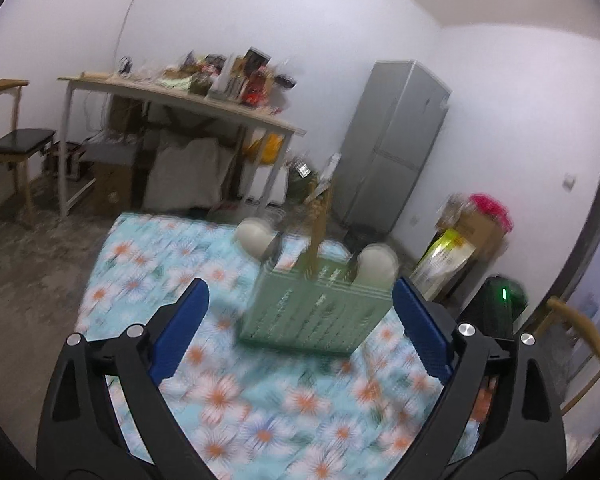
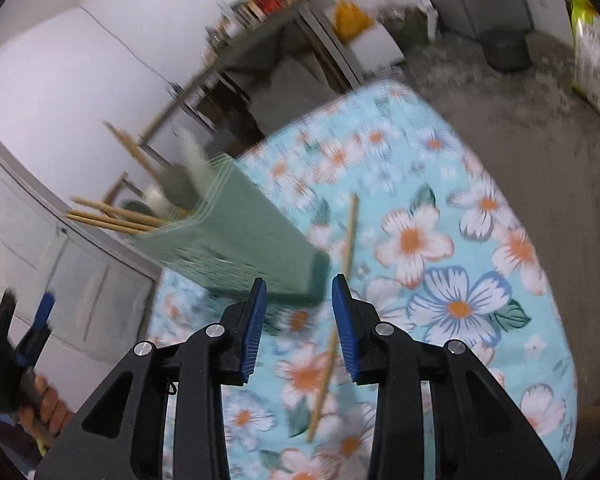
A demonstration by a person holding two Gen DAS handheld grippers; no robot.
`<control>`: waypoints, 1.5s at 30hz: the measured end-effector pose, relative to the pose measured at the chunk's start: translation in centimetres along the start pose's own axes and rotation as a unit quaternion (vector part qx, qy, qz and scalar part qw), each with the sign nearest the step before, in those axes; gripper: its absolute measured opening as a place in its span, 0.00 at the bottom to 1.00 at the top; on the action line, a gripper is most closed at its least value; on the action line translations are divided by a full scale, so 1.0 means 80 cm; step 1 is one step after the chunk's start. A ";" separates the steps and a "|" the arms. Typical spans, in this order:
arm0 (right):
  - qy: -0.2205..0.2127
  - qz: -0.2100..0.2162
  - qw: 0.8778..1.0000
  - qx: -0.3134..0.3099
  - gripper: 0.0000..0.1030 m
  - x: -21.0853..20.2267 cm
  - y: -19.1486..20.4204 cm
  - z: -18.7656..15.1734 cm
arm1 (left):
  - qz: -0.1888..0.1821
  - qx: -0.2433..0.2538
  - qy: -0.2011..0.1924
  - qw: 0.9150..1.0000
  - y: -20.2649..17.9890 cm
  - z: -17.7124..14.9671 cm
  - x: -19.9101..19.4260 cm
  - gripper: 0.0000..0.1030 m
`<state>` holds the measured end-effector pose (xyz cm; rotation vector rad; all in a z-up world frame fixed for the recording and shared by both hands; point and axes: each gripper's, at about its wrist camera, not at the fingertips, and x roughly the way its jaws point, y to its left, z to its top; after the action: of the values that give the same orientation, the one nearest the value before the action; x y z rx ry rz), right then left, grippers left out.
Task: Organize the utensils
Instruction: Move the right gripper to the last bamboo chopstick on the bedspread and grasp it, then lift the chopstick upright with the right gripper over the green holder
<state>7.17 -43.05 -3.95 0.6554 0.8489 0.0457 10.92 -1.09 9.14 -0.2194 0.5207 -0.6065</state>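
Green plastic makes up the utensil basket (image 1: 316, 312), and it stands on the flowery cloth (image 1: 140, 264) with chopsticks (image 2: 112, 216) and white spoons (image 1: 376, 266) poking out of it. My left claw (image 1: 300, 328) is spread wide and holds nothing, with the basket just ahead of it. My right claw (image 2: 299, 320) is partly open. One wooden chopstick (image 2: 332, 344) lies flat on the cloth between its blue fingers (image 2: 344, 320), beside the basket.
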 end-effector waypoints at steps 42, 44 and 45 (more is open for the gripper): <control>0.004 0.004 1.000 0.018 0.06 0.021 -0.016 0.036 | 0.154 -0.051 0.116 0.980 0.078 -0.120 -0.033 0.87; -0.013 0.010 1.000 0.008 0.06 0.000 -0.007 0.037 | 0.159 -0.050 0.123 0.978 0.078 -0.118 -0.029 0.87; -0.021 0.012 1.000 0.003 0.06 -0.010 -0.001 0.039 | 0.161 -0.049 0.125 0.978 0.077 -0.117 -0.027 0.87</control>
<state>8.78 -44.99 -1.96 0.6704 0.8017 0.0511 7.48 4.67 -0.06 -0.1475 0.8133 -0.2932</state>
